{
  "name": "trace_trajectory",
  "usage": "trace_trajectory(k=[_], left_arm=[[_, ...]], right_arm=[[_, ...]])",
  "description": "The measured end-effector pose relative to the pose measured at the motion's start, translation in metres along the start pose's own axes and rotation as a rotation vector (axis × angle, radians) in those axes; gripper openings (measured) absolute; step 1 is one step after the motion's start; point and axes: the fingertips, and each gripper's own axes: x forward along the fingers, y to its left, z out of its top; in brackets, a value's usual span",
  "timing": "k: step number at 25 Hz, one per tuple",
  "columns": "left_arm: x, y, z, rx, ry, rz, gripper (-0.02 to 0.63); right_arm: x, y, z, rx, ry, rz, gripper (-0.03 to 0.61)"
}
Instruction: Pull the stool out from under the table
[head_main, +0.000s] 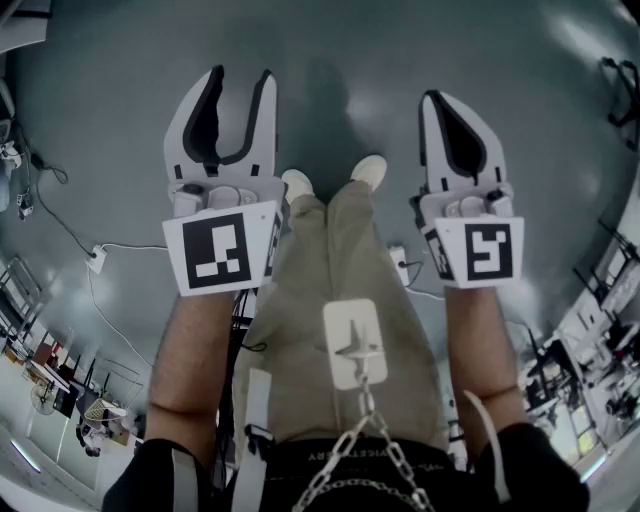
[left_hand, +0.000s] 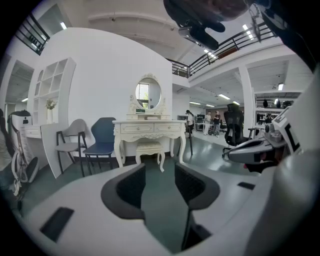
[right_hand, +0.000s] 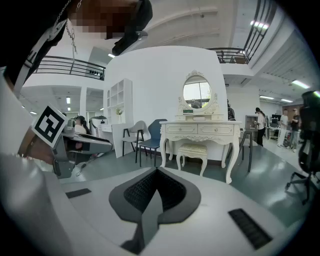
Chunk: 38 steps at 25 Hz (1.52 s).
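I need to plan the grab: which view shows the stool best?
The right gripper view: the stool stands whole and well lit under the table. The left gripper view shows it too, but darker. The head view misses it.

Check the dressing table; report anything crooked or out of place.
Nothing stands out. The stool stands upright under the table, the mirror sits straight on top, and both chairs stand upright beside it.

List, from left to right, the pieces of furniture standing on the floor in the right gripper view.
White shelf unit → grey chair → blue chair → stool → black office chair. The dressing table is left out, since it spans the stool.
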Motion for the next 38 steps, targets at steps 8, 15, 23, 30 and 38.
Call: trace_trajectory(k=[8, 15, 23, 30, 38], left_arm=[[0.003, -0.013, 0.018, 0.008, 0.020, -0.008, 0.213], [0.030, -0.007, 0.016, 0.005, 0.032, 0.063, 0.227], [0.062, -0.005, 0.009, 0.041, 0.067, 0.012, 0.245], [0.102, 0.012, 0.025, 0.061, 0.043, -0.001, 0.245], [0.139, 0.032, 0.035, 0.051, 0.059, -0.100, 0.244]], right_arm=[[-0.004, -0.014, 0.005, 0.057, 0.008, -0.009, 0.003], [0.015, -0.028, 0.006, 0.102, 0.019, 0.100, 0.220], [0.045, -0.060, -0.004, 0.102, 0.048, 0.036, 0.278], [0.079, -0.081, 0.006, 0.097, 0.058, -0.017, 0.278], [0.124, -0.086, 0.015, 0.145, 0.095, -0.053, 0.278]])
